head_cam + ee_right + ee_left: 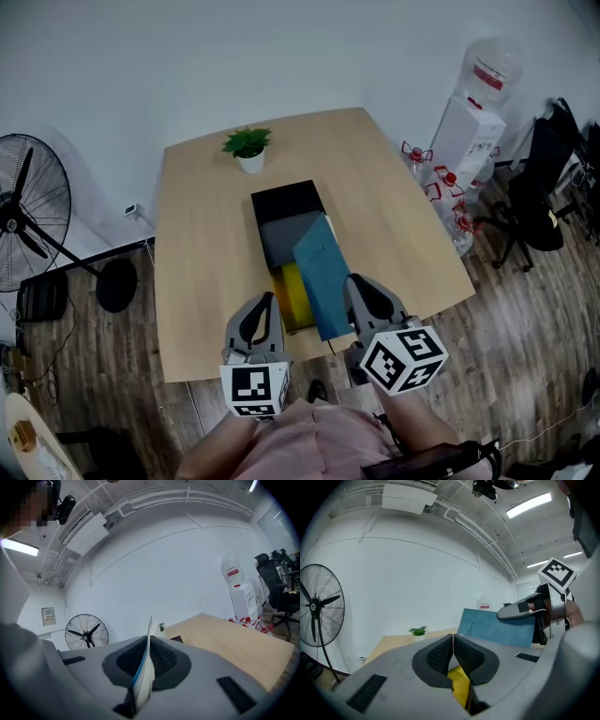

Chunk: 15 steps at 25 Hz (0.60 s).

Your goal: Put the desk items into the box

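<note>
1. While hovering over the near edge of the table (pixel 199 234), closest in: left gripper (pixel 266 302), black pads pressed flat together at the tips, nothing caught between them.
2. Just through the gap below those pads, and just right of that gripper from above: a yellow item (pixel 292 294), lying in the near end of the box (pixel 286 195).
3. Level with it on the other side: right gripper (pixel 357 283), pads clamped on the near edge of a blue notebook (pixel 322 270), seen edge-on in the right gripper view as a thin white-and-blue strip rising between the pads.
4. Tilted up on its long edge, leaning over the right side of the box, overlapping the yellow item and the grey lining; whether touching the rim, hard to tell.
5. Further out: the black far wall of the box, long axis running away across the middle of the pale wooden table.
6. Beyond the box, near the far table edge: a small potted plant (pixel 247 148) in a white pot, well apart from both grippers.
7. Off the table, on the wood floor: a standing fan (pixel 28 211) far left, a water dispenser (pixel 472 117) far right, a black office chair (pixel 544 192) past it.
</note>
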Each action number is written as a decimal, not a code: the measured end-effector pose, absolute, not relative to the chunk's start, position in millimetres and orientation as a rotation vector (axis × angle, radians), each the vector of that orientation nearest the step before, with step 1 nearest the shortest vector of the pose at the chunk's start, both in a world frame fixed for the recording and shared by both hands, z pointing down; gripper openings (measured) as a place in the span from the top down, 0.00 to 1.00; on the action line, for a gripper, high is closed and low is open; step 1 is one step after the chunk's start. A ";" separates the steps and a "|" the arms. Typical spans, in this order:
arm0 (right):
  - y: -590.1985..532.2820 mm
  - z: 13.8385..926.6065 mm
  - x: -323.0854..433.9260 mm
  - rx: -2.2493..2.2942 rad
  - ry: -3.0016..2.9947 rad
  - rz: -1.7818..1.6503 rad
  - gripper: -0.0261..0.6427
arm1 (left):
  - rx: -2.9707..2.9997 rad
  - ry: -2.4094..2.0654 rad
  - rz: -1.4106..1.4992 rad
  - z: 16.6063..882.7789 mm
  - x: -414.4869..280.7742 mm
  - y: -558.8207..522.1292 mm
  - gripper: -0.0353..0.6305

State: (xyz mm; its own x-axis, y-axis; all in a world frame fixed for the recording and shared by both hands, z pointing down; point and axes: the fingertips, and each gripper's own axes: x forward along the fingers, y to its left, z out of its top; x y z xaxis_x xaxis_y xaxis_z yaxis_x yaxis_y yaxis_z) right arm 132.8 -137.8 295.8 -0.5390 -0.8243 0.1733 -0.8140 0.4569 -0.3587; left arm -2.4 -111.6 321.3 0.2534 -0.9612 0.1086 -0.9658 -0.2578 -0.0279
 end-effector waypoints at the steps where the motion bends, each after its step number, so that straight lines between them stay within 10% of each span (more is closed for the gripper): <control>1: -140.0 298.1 131.5 -1.499 2.660 -0.643 0.93 | 2.445 -1.882 0.168 323.4 -4.0 -113.1 0.92; 15: -158.4 350.4 111.0 -1.557 2.648 -0.820 0.93 | 2.385 -1.807 0.261 358.7 -27.2 -130.1 0.92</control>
